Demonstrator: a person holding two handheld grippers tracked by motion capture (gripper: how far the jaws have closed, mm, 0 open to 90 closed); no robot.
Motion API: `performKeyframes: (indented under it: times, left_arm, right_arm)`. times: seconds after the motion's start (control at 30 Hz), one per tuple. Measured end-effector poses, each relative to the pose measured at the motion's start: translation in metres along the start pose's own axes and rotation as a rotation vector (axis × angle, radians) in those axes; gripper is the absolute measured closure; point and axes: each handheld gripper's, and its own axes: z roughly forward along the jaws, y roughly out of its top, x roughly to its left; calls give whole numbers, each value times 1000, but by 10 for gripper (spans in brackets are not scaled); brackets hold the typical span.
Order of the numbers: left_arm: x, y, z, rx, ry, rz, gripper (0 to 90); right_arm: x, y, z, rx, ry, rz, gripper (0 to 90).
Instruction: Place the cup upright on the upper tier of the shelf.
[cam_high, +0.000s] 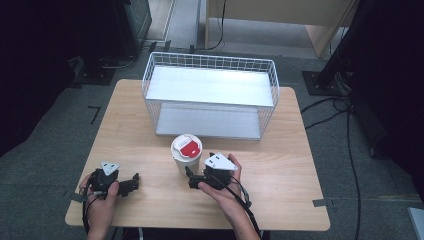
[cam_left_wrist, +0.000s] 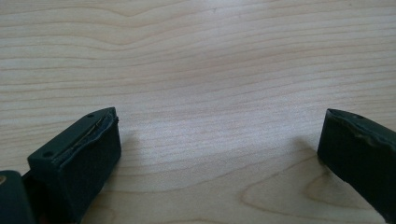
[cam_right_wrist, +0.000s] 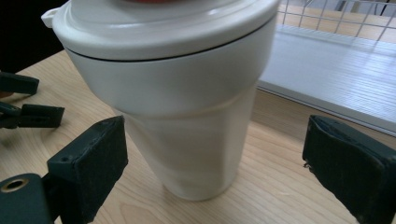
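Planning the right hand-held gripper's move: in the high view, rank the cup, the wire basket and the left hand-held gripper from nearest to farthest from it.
1. Cup, just ahead of the right hand-held gripper.
2. Left hand-held gripper, off to its left.
3. Wire basket, at the table's far side.

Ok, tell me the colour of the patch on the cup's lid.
Red patch, clearest in the high view.

We see a white cup (cam_high: 186, 156) with a white lid (cam_high: 186, 147) bearing a red label, standing upright on the table just before the wire basket (cam_high: 210, 95), lid shut.
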Motion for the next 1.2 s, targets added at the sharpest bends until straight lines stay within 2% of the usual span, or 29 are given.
performKeyframes:
  times: [0.27,0.5,0.8,1.1,1.2]
  left_arm:
    - [0,0,0,0,0,0,0]
    - [0,0,0,0,0,0,0]
    - [0,0,0,1,0,-1,0]
    - [0,0,0,1,0,0,0]
    - [0,0,0,1,1,0,0]
  right_arm:
    - [9,-1,13,-43,34,63,82]
    - [12,-3,22,-67,29,72,101]
    - [11,-6,34,-98,36,113,66]
    - [12,-10,46,-148,25,97,60]
    - [12,-10,49,-149,28,102,55]
